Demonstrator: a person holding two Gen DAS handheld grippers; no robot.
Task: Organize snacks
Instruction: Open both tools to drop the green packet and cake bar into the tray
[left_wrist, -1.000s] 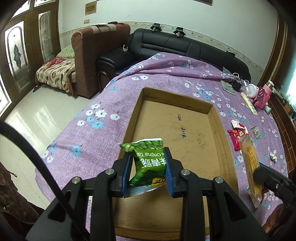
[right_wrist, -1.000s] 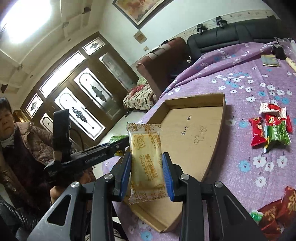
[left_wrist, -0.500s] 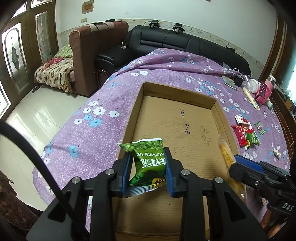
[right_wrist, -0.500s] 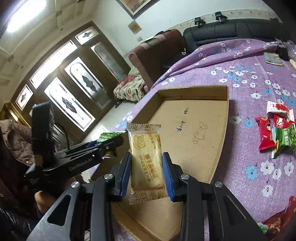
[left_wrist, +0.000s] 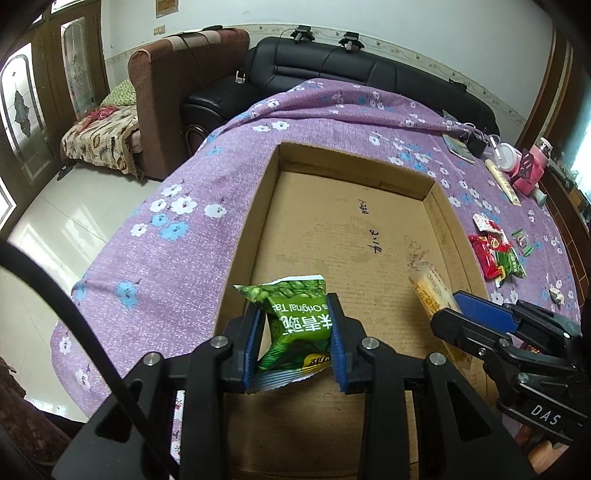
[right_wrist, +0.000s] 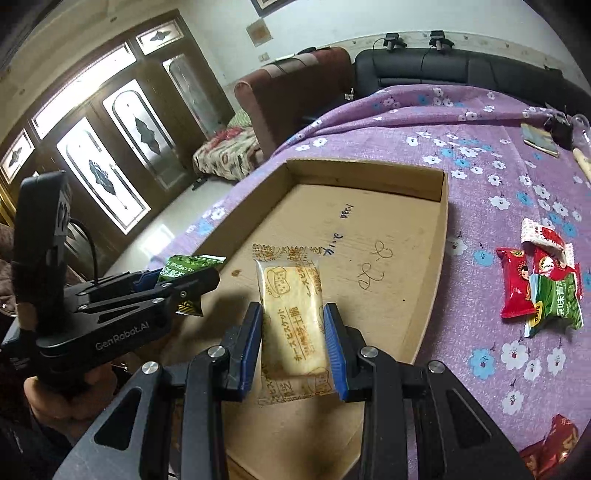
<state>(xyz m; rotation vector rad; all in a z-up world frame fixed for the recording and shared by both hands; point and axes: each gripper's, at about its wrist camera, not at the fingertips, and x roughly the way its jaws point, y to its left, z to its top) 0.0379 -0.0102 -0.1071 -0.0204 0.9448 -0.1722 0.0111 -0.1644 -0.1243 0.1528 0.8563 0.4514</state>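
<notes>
Left wrist view: left hand-held gripper (left_wrist: 295, 343) is clamping the green snack pack (left_wrist: 298, 325) over the cardboard tray (left_wrist: 354, 236); lower it further ahead, then release.

Right wrist view: right hand-held gripper (right_wrist: 293, 347) is pinching the biscuit pack (right_wrist: 295, 321) above the tray's near end; set it flat, apart from the green one.

Each claw was built of matte black angular links, with round silver screws set at the joints. The fingers (left_wrist: 254, 347) of the left claw (left_wrist: 295, 350) were faced with ribbed blue pads, as were those of the right claw (right_wrist: 293, 350). White lettering, "GenRobot.AI", was printed on the left claw's body, and "DAS" on the right's. A black cable (left_wrist: 70, 317) was seen curving beside the left claw.
</notes>
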